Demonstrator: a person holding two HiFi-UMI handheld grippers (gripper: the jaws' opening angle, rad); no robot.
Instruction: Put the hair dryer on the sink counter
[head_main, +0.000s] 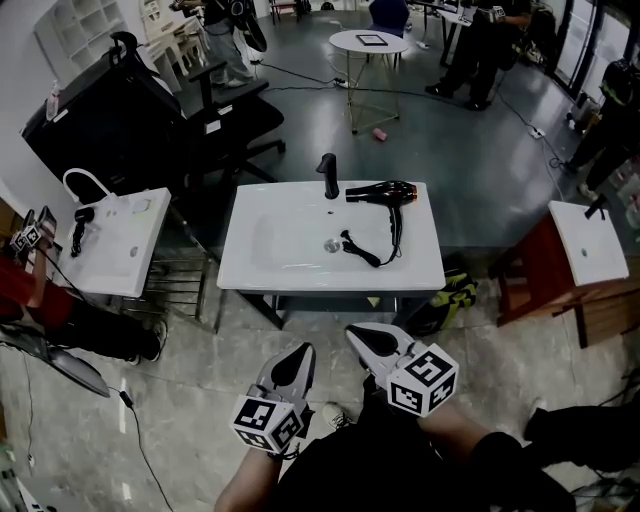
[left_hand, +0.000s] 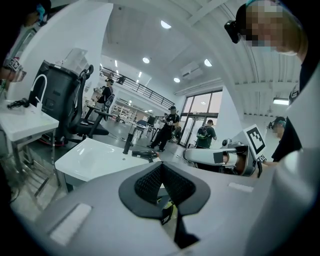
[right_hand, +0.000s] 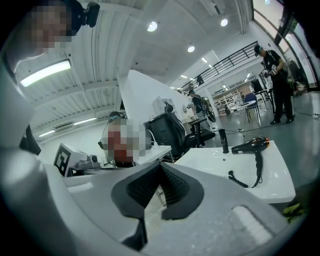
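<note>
Grey grippers (head_main: 303, 352) (head_main: 354, 335) (marker cubes (head_main: 268, 422) (head_main: 423, 380)), black clothes (head_main: 400, 470)

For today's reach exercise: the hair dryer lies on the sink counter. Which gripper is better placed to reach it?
Right, probably: the hair dryer lies right rear on the counter, nearer the right gripper than the left gripper. Both are shut, empty.

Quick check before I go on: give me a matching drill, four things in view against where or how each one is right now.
1. hair dryer
2. faucet
3. cord plug
4. right gripper

a. lying in the basin
b. standing at the back edge of the sink counter
c. lying on its side at the counter's back right
d. shut, empty, short of the counter

Pairs: 1-c, 2-b, 3-a, 4-d.
</note>
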